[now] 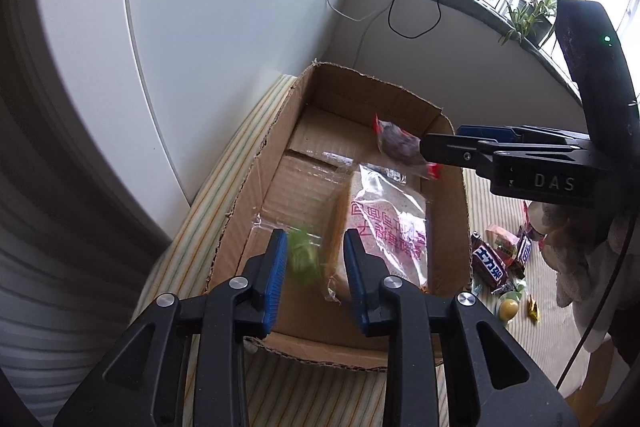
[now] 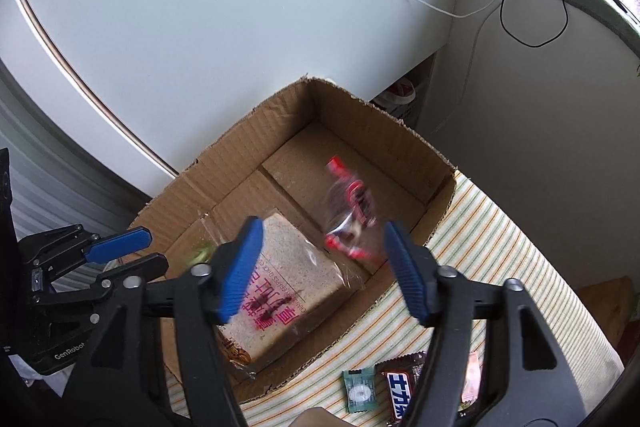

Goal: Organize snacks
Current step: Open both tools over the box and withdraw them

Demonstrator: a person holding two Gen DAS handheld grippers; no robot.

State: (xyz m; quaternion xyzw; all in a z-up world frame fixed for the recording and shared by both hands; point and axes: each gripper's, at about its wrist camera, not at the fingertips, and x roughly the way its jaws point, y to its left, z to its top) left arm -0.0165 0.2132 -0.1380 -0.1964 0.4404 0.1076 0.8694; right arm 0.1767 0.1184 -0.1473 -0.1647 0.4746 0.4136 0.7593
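Observation:
An open cardboard box [image 1: 240, 211] [image 2: 384, 131] stands on a striped cloth. A wrapped bread loaf with pink lettering [image 1: 384, 227] [image 2: 288, 291] lies inside it. My left gripper [image 1: 316, 275] is open above the box's near end; a blurred green snack in a clear wrapper [image 1: 302, 257] is between its fingers, apparently loose in the air. My right gripper [image 2: 320, 267] is open above the box; a blurred red-and-clear snack packet [image 2: 350, 215] [image 1: 402, 147] is in the air just ahead of it, free of the fingers.
Loose snacks lie on the cloth right of the box: chocolate bars [image 1: 494, 263] [image 2: 400, 395], a pink packet [image 1: 502, 239], a green candy packet [image 2: 359, 391], a yellow sweet [image 1: 509, 307]. A white wall and cables are behind the box. A windowsill with plants [image 1: 528, 15] is at right.

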